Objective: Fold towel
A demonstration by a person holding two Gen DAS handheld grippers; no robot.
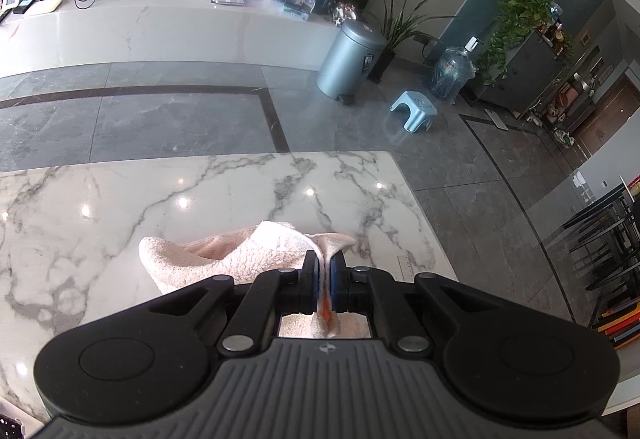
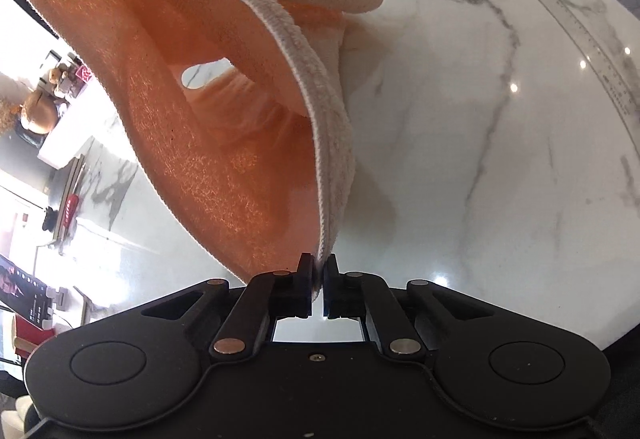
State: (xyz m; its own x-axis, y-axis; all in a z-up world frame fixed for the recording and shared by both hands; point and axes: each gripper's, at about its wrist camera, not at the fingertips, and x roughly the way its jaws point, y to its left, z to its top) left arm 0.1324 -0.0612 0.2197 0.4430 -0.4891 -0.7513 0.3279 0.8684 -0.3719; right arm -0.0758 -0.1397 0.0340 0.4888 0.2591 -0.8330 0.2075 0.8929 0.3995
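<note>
Left wrist: both grippers pinch towel (image 1: 240,259) edges above table (image 1: 120,199).

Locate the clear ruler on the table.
In the right wrist view, the ruler lies flat near the marble table's far right edge, apart from the towel.

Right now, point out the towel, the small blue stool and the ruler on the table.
towel (image 1: 244,259): left wrist view, its fluffy pale outer face.
small blue stool (image 1: 414,110): left wrist view, its seat top.
ruler (image 2: 592,39): right wrist view, middle of the clear strip.
</note>
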